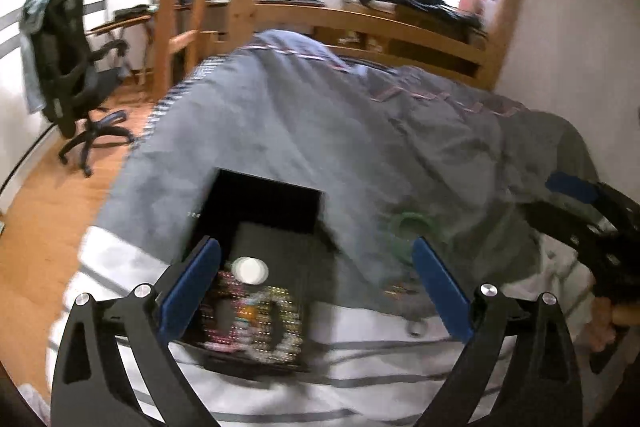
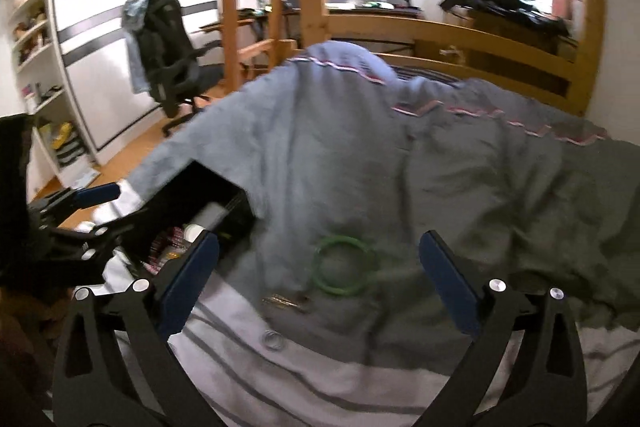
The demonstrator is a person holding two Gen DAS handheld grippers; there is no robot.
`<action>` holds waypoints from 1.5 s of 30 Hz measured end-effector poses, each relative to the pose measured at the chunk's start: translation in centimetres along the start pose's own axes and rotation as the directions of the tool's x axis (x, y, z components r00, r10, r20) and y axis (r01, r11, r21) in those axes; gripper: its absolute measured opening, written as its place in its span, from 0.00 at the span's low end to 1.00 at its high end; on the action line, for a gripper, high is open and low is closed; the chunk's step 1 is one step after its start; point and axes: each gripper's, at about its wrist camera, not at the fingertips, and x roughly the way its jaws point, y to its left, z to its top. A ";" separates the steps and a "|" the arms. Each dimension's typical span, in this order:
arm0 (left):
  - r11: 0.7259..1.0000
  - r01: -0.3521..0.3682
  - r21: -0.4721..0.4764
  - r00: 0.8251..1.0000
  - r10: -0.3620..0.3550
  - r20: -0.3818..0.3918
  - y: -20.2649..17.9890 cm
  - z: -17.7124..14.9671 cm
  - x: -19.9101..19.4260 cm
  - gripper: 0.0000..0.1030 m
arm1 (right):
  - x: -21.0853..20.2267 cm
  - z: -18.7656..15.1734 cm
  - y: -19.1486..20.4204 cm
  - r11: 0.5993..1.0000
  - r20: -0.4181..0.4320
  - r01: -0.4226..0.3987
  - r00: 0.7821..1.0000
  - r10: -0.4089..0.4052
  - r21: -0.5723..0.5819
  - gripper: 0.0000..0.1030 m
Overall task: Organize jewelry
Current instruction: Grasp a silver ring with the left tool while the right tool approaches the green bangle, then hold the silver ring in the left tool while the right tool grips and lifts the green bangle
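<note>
Jaws first: my left gripper (image 1: 316,291) hangs wide apart and empty above the near edge of the bed; my right gripper (image 2: 320,287) is equally wide, holding nothing. I judge both are spread so as to be ready for a pick.

Jewelry box (image 1: 256,247), black, lid up, sits on the bed just ahead of the left gripper, placed within reach as the likely destination; beaded pieces and a white round item lie inside, blurred.

Green bangle (image 2: 345,265), loose on the grey duvet (image 2: 400,167), lies between the right gripper's fingers but beyond their tips, not touched. Gold-toned piece (image 2: 286,301), nearer to me, just beside the bangle; kind uncertain. Small silver ring (image 2: 272,339), nearest, on the striped sheet (image 2: 320,387).

Surface: soft, rumpled bedding, so small items may sink into folds.

Room beyond: wooden bed frame (image 2: 480,39), ladder, office chair (image 2: 168,51), desk with monitors, shelving at far left.
</note>
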 end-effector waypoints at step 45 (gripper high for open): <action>0.973 0.139 0.187 0.977 -0.103 -0.187 -8.2 -2.9 10.5 0.18 | 12.3 -2.0 -5.3 0.984 -0.078 -0.128 0.987 0.138 0.124 0.10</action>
